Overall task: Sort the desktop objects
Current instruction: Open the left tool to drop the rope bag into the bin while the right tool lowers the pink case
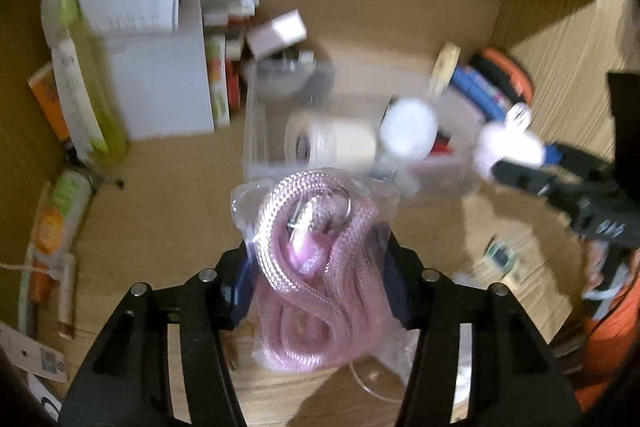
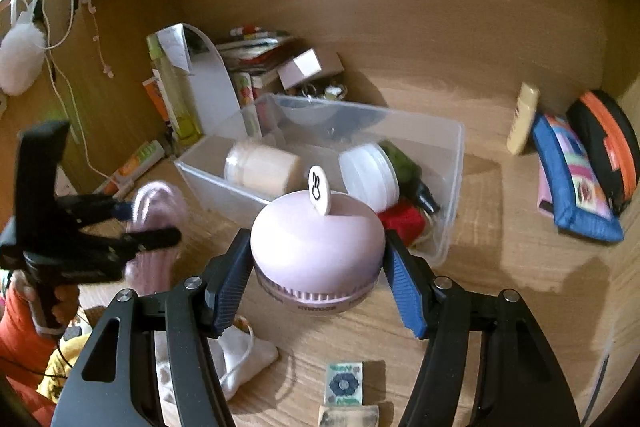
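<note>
Bare desk [image 2: 500, 267] right of crowded clear bin [image 2: 452, 187]; pouches [image 2: 576, 187] beyond.

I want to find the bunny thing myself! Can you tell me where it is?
Look at the clear plastic bin on the wooden desk. Just in front of it, the right tool grips a round lilac gadget between blue pads. It alone carries a small white oval tag on top, with a bunny drawn in black.

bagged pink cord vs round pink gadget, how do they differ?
The cord is soft braided rope coiled in a clear bag; the gadget is a rigid smooth dome with a bunny tab. The cord sits in the left gripper; the gadget is clamped in the right gripper. Shared: both pale pink, both near the clear bin.
</note>
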Demonstrator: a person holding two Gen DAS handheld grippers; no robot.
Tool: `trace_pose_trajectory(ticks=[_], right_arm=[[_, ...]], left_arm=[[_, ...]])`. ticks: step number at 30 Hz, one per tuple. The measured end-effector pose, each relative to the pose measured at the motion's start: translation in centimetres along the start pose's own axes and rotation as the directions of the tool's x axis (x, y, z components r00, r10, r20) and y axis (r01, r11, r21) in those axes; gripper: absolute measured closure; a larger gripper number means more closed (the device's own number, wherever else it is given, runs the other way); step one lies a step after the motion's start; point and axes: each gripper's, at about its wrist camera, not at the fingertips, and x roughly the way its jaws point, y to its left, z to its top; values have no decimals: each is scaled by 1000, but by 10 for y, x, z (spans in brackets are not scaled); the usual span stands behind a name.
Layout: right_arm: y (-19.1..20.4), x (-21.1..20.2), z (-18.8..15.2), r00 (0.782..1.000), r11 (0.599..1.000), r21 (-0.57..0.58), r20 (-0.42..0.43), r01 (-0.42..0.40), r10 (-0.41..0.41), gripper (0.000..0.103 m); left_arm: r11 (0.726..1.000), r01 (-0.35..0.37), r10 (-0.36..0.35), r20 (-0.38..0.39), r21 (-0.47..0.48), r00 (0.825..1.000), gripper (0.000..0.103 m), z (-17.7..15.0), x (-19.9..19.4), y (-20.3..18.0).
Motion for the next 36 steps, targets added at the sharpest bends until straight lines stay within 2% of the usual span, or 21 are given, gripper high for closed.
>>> trace_pose_trajectory(ticks=[4, 7, 20, 26, 29, 31, 36], right_arm=[[4, 3, 8, 1000, 1000, -7, 17, 2, -2, 43], [2, 7, 13, 1000, 1000, 6, 24, 7, -7, 43], [-26, 33, 23, 999, 998, 49, 4, 37, -37, 43], [-36, 48, 20, 999, 997, 65, -21, 35, -33, 43], [-39, 52, 18, 999, 997, 69, -25, 32, -30, 43], [-41, 55, 18, 999, 997, 71, -30, 26, -24, 43], [-38, 56, 19, 999, 998, 37, -22, 48, -48, 43]], left_arm=[[999, 37, -37, 78, -8, 996, 52, 18, -21, 3], [998, 60, -57, 109, -18, 992, 52, 33, -21, 2], [990, 141, -137, 147, -18, 980, 52, 79, 2, -7], [994, 112, -112, 72, -1, 991, 53, 98, 51, -14], [993, 117, -116, 30, -2, 993, 53, 100, 71, -17], [993, 121, -121, 13, 5, 993, 57, 101, 81, -21], [991, 127, -127, -21, 27, 992, 58, 104, 97, -32]])
